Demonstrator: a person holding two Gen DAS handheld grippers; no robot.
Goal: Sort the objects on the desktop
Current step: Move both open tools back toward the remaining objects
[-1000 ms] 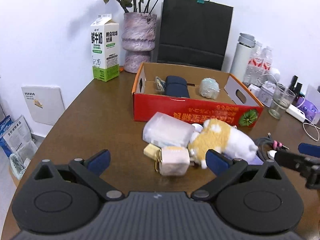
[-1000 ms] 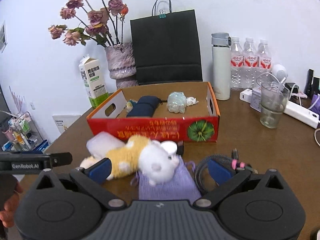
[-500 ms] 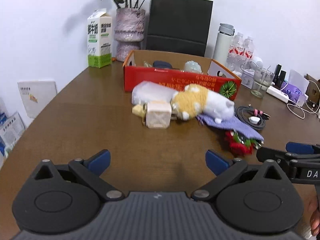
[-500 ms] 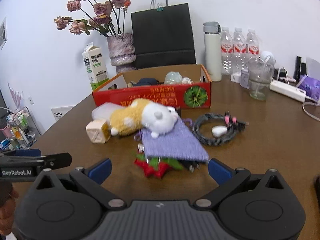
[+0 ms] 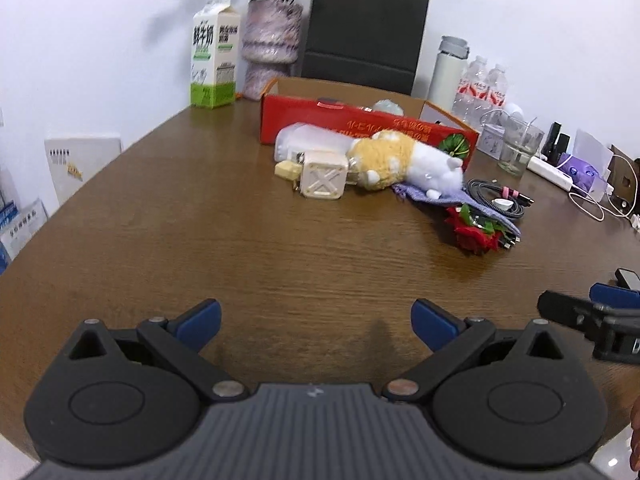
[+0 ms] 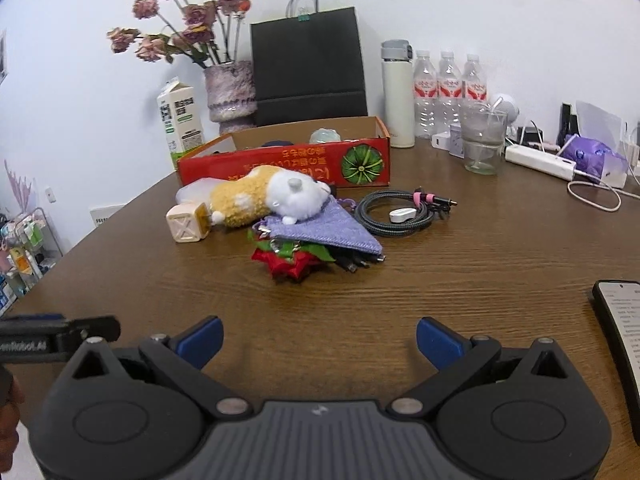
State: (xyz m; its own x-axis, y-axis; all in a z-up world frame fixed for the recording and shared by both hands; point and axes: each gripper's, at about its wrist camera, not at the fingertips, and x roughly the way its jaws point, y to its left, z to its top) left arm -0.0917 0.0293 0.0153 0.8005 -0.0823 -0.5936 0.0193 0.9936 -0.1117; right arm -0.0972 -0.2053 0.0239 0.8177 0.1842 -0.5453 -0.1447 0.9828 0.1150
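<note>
A pile of objects lies mid-table before a red cardboard box [image 5: 360,126] [image 6: 288,160]: a yellow-white plush toy [image 5: 404,160] [image 6: 272,196], a cream cube [image 5: 323,179] [image 6: 188,227], a clear plastic pouch [image 5: 308,142], a purple cloth pouch [image 6: 324,228], a red-green bow [image 5: 476,232] [image 6: 292,262] and a coiled cable [image 6: 400,210]. My left gripper [image 5: 316,320] and right gripper [image 6: 318,338] are both open and empty, low over the near table, well short of the pile.
Behind the box stand a milk carton [image 5: 212,64], a vase with dried flowers [image 6: 230,88], a black paper bag [image 6: 308,64], a thermos [image 6: 398,92] and water bottles [image 6: 450,80]. A glass [image 6: 482,140], power strip [image 6: 540,162] and phone [image 6: 624,328] are at right.
Both grippers have pulled back from the pile toward the near table edge. The jaws stay open and empty. The objects have not moved.
</note>
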